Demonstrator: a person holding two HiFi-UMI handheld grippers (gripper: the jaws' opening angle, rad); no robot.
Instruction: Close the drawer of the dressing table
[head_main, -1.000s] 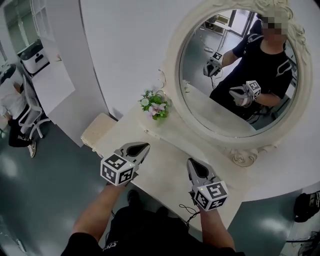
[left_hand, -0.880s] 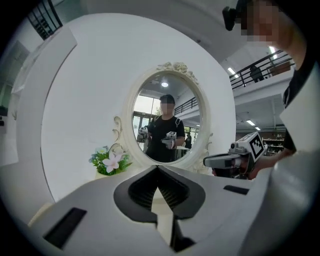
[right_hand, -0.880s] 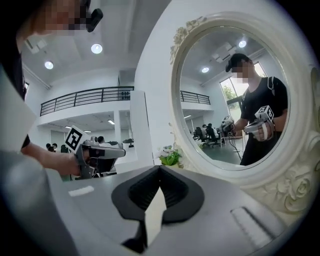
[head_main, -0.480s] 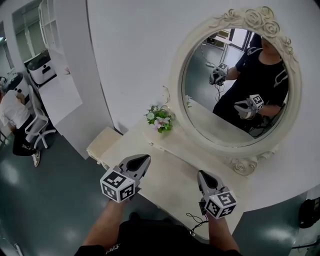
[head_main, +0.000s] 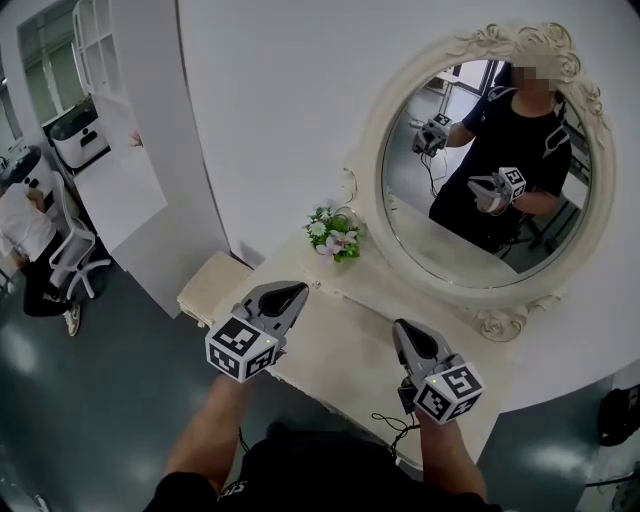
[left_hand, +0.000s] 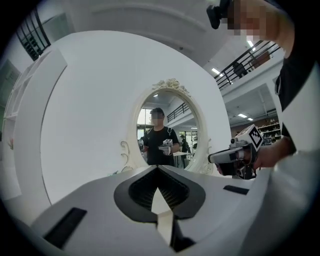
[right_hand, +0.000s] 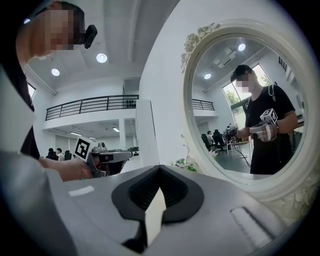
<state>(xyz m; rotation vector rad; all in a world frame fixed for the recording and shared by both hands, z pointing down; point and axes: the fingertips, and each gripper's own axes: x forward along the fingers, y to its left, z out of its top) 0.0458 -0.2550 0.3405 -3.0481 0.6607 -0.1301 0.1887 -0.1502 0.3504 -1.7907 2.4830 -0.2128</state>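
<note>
The cream dressing table (head_main: 340, 350) stands against the white wall under an oval mirror (head_main: 480, 180). Its drawer front lies below the table's near edge, hidden by my arms, so I cannot tell how the drawer stands. My left gripper (head_main: 298, 291) is shut and empty above the left part of the tabletop. My right gripper (head_main: 401, 326) is shut and empty above the right part. In the left gripper view the closed jaws (left_hand: 159, 168) point level at the mirror (left_hand: 167, 130). In the right gripper view the closed jaws (right_hand: 159, 167) point along the mirror frame (right_hand: 200, 75).
A small pot of flowers (head_main: 335, 232) stands at the back of the tabletop, left of the mirror. A cream stool (head_main: 210, 285) sits at the table's left end. A white partition (head_main: 130, 170) rises beyond it. A seated person (head_main: 25, 230) is at far left. A black bag (head_main: 615, 415) lies at right.
Both grippers have lifted a little over the tabletop and stayed shut. The head view has shifted, so the mirror and table sit slightly further right.
</note>
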